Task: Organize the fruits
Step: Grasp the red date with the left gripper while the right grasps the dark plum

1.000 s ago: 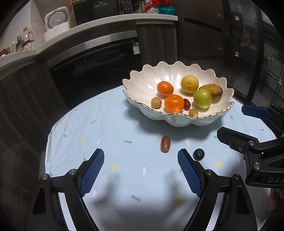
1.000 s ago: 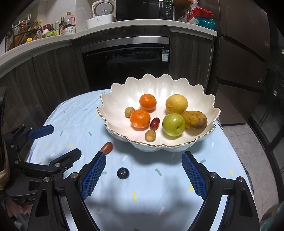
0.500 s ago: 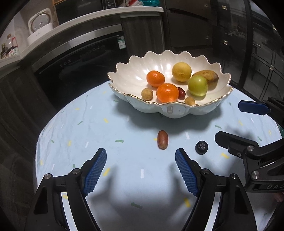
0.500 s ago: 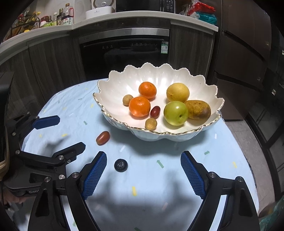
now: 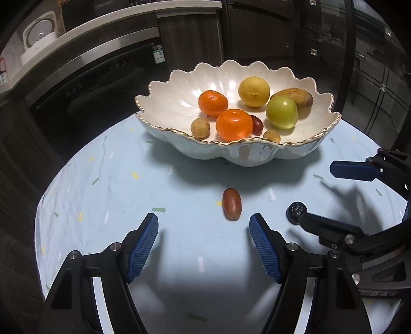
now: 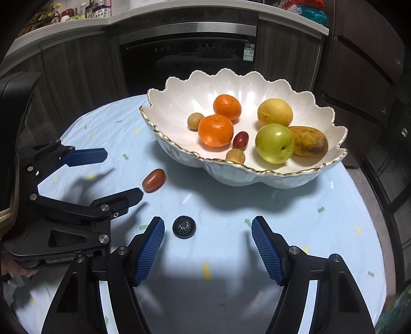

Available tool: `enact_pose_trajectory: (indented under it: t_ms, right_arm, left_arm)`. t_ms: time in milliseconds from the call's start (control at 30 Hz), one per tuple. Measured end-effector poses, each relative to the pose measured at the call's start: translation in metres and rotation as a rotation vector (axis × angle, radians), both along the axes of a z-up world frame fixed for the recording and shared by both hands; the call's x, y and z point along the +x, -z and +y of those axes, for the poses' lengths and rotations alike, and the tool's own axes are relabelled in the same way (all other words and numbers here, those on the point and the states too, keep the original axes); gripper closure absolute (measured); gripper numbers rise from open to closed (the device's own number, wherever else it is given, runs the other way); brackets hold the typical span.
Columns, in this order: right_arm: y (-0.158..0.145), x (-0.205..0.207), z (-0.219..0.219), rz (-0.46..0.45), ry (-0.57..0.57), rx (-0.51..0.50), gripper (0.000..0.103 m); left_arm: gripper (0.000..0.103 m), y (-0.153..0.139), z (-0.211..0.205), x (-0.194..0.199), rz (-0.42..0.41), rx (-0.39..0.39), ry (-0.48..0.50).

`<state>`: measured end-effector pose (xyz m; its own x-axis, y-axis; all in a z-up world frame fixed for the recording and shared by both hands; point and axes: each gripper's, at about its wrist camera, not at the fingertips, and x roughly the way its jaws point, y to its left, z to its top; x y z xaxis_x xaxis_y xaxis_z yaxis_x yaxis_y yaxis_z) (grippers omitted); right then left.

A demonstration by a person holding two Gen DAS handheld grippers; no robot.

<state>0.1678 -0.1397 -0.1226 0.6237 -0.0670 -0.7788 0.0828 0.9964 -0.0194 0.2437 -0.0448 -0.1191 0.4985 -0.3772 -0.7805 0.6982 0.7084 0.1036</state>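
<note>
A white scalloped bowl [image 5: 179,102] [image 6: 179,92] holds two oranges, a yellow citrus, a green apple, a brown pear and small fruits. A red-brown oblong fruit [image 5: 231,203] [image 6: 153,180] lies on the table just ahead of my open, empty left gripper [image 5: 204,226]. A small dark round fruit [image 5: 295,209] [image 6: 184,227] lies near the left finger of my open, empty right gripper [image 6: 208,228]. Each gripper shows in the other's view: the right one [image 5: 323,192] and the left one [image 6: 123,174].
The round table [image 5: 102,200] has a light blue cloth with confetti marks. Dark cabinets and an oven [image 6: 187,59] stand behind it. A counter with bottles [image 6: 95,10] runs along the back. The table edge curves close on both sides.
Both grippers have moved forward and down toward the table. The oblong fruit now sits closer between the left fingers, and the dark fruit closer to the right gripper's left finger.
</note>
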Motion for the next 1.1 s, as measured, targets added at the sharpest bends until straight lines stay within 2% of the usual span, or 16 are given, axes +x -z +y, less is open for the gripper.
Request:
enact_pose_trajectory:
  t_ms: [367, 500, 767, 967, 1100]
  right_arm:
    - [0.012, 0.010, 0.000, 0.033, -0.006, 0.036, 0.044]
    - [0.015, 0.012, -0.001, 0.035, 0.003, 0.049, 0.048]
    - [0.016, 0.011, 0.001, 0.027, 0.021, 0.055, 0.053]
    - [0.017, 0.012, 0.005, 0.021, 0.003, 0.063, 0.068]
    - [0.017, 0.012, 0.006, 0.019, -0.006, 0.071, 0.078]
  left_arm:
    - [0.042, 0.015, -0.014, 0.009, 0.036, 0.028, 0.040]
    - [0.045, 0.016, -0.017, 0.011, 0.036, 0.028, 0.047]
    - [0.057, 0.016, -0.022, 0.014, 0.041, 0.008, 0.073]
    - [0.072, 0.016, -0.025, 0.008, 0.049, -0.005, 0.092]
    - [0.078, 0.015, -0.026, 0.005, 0.053, -0.003, 0.098]
